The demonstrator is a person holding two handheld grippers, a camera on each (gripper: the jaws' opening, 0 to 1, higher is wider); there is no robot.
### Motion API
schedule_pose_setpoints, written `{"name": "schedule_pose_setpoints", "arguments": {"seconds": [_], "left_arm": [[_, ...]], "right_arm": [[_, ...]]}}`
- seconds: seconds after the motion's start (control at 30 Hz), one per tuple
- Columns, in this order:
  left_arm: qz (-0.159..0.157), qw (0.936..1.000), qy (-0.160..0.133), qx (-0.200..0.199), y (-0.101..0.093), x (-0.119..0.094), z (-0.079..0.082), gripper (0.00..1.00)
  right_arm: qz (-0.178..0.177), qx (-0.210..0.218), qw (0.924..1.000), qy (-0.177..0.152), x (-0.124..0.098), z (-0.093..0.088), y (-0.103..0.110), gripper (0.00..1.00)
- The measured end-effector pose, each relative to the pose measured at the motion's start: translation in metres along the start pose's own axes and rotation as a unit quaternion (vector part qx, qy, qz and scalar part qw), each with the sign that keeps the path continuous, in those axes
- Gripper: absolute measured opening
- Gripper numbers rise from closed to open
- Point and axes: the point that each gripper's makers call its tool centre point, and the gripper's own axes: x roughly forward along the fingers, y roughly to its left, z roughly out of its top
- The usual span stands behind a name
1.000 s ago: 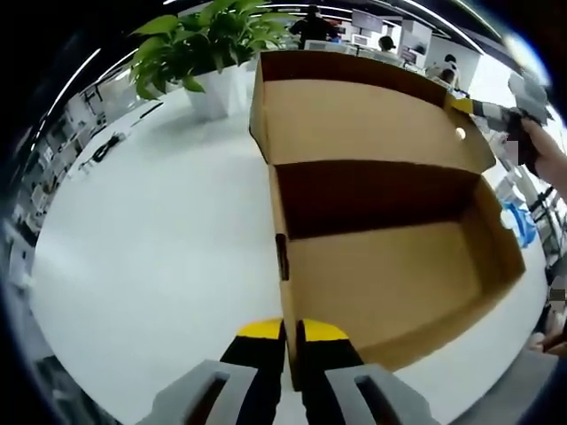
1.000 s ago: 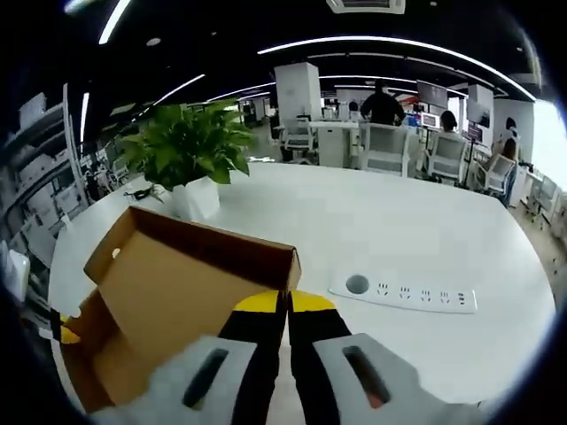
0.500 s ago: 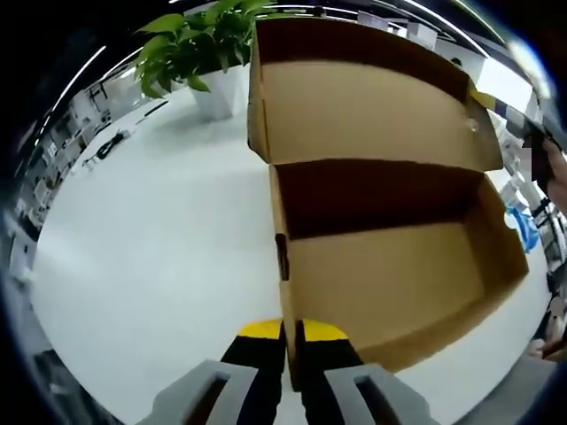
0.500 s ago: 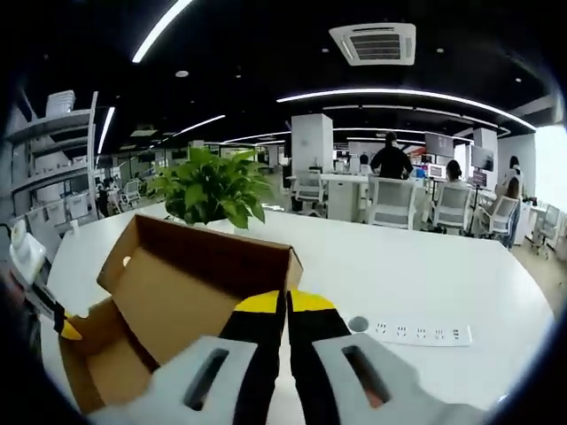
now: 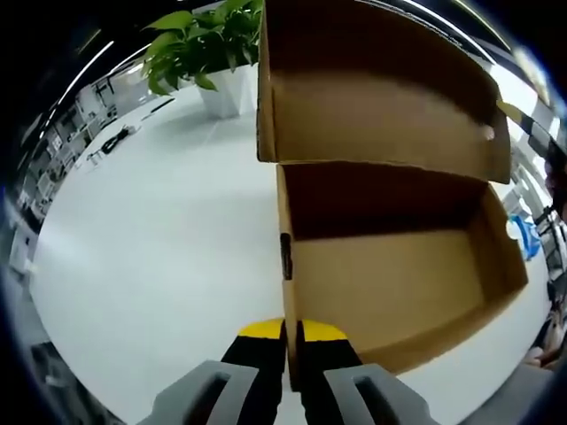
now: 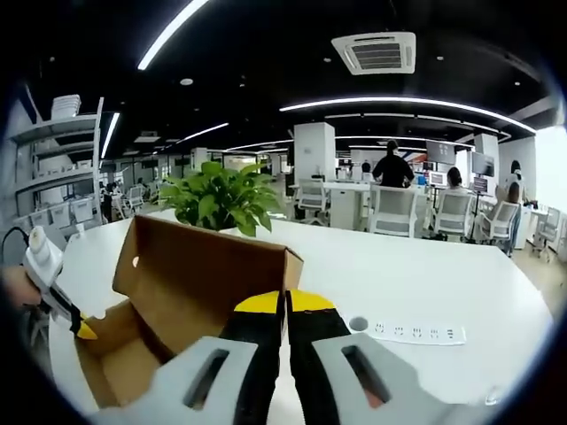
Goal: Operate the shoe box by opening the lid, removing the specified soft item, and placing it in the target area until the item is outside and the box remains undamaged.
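In the left gripper view the left tongs [image 5: 290, 329] sit at 6 o'clock, pressed together on the near side wall of the shoe box [image 5: 390, 274], pinching the cardboard edge between them. Beyond them the box interior lies open and, as far as it shows, bare; no soft item can be made out. Its lid [image 5: 381, 115] stands raised at 12 o'clock. In the right gripper view the right tongs [image 6: 285, 305] are closed at 6 o'clock against the lid's corner, apparently pinching it. Further off on the white bench [image 5: 159, 230] stand a potted plant [image 6: 221, 199] and a power strip [image 6: 407, 332].

Risks, as I judge them: pushing the lid further back could crease the hinge fold, and the tight pinch on thin cardboard could tear either edge if the 2 hands pull apart.
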Motion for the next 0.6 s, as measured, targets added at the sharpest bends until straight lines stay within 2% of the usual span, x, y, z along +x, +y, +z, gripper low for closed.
{"name": "schedule_pose_setpoints", "arguments": {"seconds": [0.3, 0.6], "left_arm": [[0.003, 1.0, -0.004, -0.003, 0.001, 0.0, 0.001, 0.04], [0.006, 0.9999, -0.009, -0.01, 0.0, 0.0, 0.002, 0.03]], "right_arm": [[0.005, -0.003, 1.0, -0.007, -0.029, -0.003, 0.008, 0.0], [0.011, -0.015, 0.9997, -0.014, -0.042, 0.0, 0.014, 0.0]]}}
